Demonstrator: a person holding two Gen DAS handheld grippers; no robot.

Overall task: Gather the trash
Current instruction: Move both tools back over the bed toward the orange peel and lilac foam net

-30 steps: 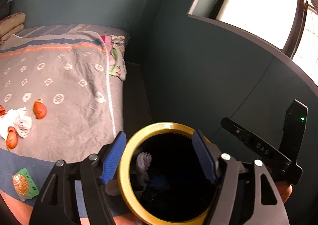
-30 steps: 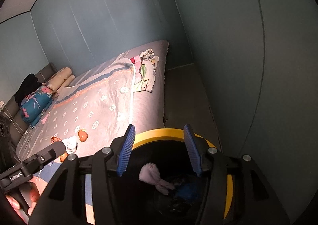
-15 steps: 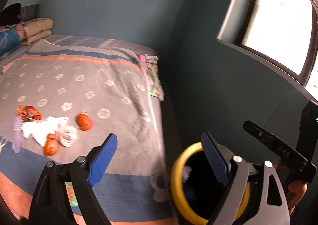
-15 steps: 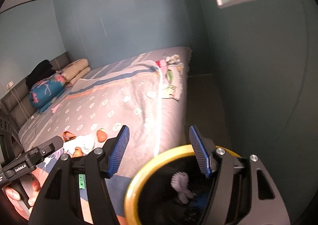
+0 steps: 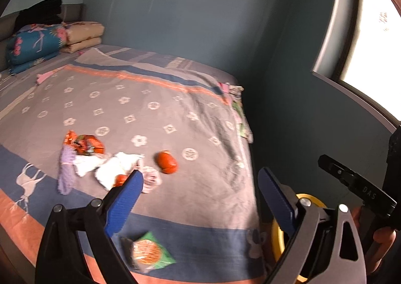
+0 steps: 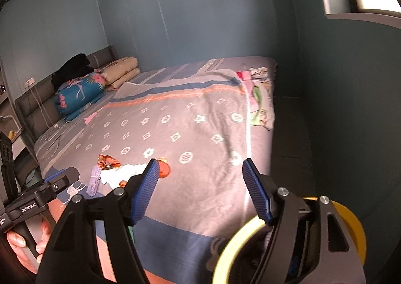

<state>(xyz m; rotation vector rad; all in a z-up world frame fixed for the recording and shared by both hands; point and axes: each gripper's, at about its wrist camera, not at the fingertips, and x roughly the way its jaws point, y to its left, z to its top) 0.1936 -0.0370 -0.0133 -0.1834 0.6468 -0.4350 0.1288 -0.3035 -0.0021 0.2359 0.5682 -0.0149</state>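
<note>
Trash lies on the bed's grey patterned blanket: an orange peel piece, white crumpled tissue, an orange snack wrapper, a purple strip and a green packet near the front edge. The yellow-rimmed black bin stands on the floor at the bed's corner, also in the left wrist view. My left gripper is open and empty above the blanket's front. My right gripper is open and empty, between the trash pile and the bin.
Folded quilts and pillows lie at the headboard. A dark floor strip runs between the bed and the blue-grey wall. A window is at the upper right. Colourful cloth hangs at the bed's far corner.
Both grippers have swung up and left, away from over the bin toward the bed. The bin has slid to the lower right of both views and more of the trash is in sight.
</note>
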